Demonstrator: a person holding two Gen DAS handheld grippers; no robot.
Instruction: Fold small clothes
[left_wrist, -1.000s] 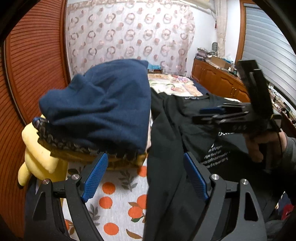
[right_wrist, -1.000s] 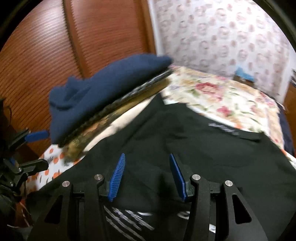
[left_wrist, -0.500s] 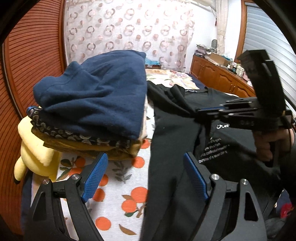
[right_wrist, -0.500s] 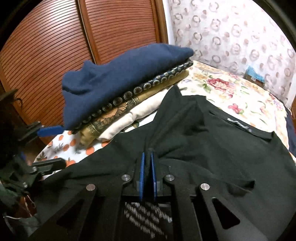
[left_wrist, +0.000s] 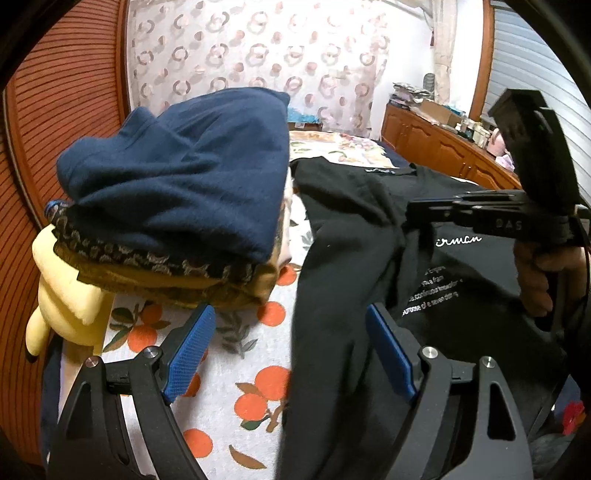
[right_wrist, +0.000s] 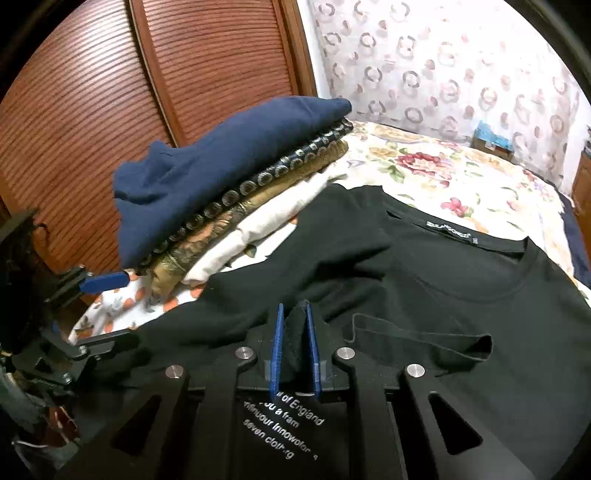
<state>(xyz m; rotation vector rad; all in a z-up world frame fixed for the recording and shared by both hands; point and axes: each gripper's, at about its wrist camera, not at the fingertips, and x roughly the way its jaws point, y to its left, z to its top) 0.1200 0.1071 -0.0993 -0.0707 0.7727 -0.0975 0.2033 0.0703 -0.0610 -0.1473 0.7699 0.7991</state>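
Observation:
A black T-shirt (right_wrist: 461, 295) with white lettering lies spread on the bed, its collar toward the far side. My right gripper (right_wrist: 293, 314) is shut on a pinched ridge of its fabric near the left sleeve; the blue pads press the cloth between them. In the left wrist view the same black T-shirt (left_wrist: 343, 266) hangs in a fold ahead, and the right gripper (left_wrist: 413, 214) shows from the side, held by a hand (left_wrist: 535, 273). My left gripper (left_wrist: 291, 332) stands open above the bedsheet, the shirt's edge lying near its right finger, nothing pressed.
A stack of folded clothes (left_wrist: 177, 199), navy on top, sits at the left on the orange-print sheet (left_wrist: 236, 354), seen as the stack (right_wrist: 229, 184) in the right view. A yellow plush (left_wrist: 62, 299) lies beside it. Wooden slatted doors (right_wrist: 92, 92) stand behind; a wooden dresser (left_wrist: 443, 144) at right.
The right gripper's jaws went from open above the shirt to shut on a fold of black fabric and lifted it slightly. The left gripper stayed open and barely moved.

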